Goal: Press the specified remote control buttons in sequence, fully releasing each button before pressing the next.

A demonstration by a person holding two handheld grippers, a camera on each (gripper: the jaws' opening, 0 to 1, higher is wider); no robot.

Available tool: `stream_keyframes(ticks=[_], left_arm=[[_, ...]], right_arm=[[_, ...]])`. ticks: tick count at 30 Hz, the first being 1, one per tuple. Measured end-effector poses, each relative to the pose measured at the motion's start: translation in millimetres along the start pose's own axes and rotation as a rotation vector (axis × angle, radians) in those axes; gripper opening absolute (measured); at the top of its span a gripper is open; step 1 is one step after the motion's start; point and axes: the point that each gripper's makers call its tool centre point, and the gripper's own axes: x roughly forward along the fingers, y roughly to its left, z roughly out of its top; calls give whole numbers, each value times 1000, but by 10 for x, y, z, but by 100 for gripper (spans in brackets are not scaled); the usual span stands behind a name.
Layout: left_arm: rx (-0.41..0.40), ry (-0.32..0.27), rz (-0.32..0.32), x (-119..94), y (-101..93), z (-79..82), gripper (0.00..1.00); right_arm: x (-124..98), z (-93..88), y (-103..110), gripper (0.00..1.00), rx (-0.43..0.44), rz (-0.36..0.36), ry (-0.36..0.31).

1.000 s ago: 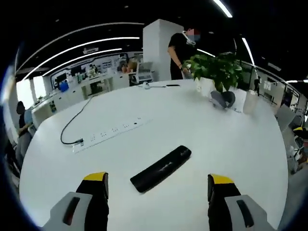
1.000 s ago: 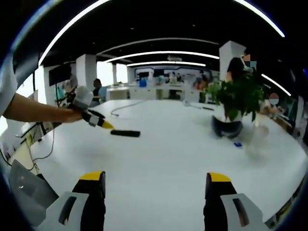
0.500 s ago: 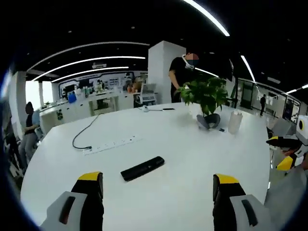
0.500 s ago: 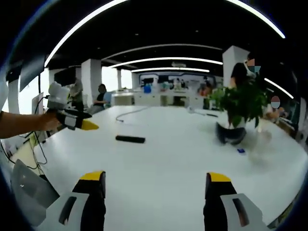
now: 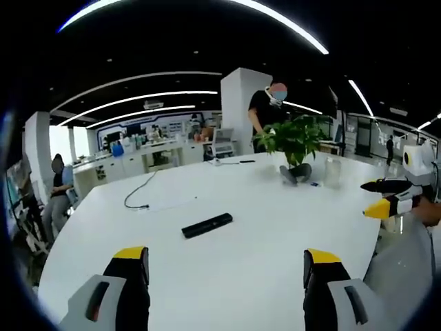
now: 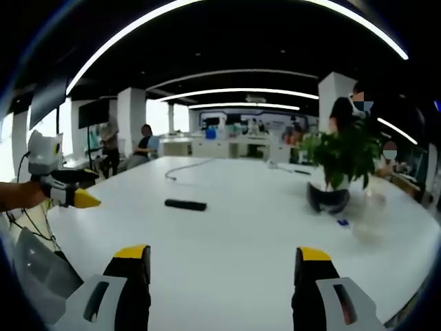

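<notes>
On a white office table (image 5: 275,227), one black remote control (image 5: 207,225) is flanked by two wide-open grippers, left gripper (image 5: 224,265) and right gripper (image 6: 224,265).

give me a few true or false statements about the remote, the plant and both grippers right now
1. The black remote lies flat on the white table. True.
2. The left gripper is clamped on the remote. False: its jaws stand open and empty, with the remote lying apart, beyond them on the table.
3. A potted plant stands on the table, away from the remote. True.
4. The right gripper is pressing a button on the remote. False: its jaws are open and the remote lies well ahead of them, untouched.
5. A black cable lies on the table beyond the remote. True.
</notes>
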Motion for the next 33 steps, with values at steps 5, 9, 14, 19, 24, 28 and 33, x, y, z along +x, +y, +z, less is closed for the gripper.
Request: stream_keyframes(ticks=[5,9,14,19,24,28,33], left_arm=[[4,3,13,-164,-43,-166,96],[-15,18,17,-280,-56,-285,96],[-33,21,57,-346,-36,-409,95],[-22,15,90,-358,0,-423,95],[-9,72,140,-328,79,-532,98],[-11,58,161,-342,114,-517,100],[-83,10,162,-373,128,-436,100]], right_arm=[[-6,13,-4,85,-2,-4,-7],[-8,24,-3,85,-8,-8,-12],[-8,27,-19,86,-13,-19,-11],[2,13,-42,87,-19,-33,-3],[19,-12,-58,89,-17,-39,11],[26,-33,-53,91,-20,-37,22],[14,-18,-87,96,-18,-56,13]])
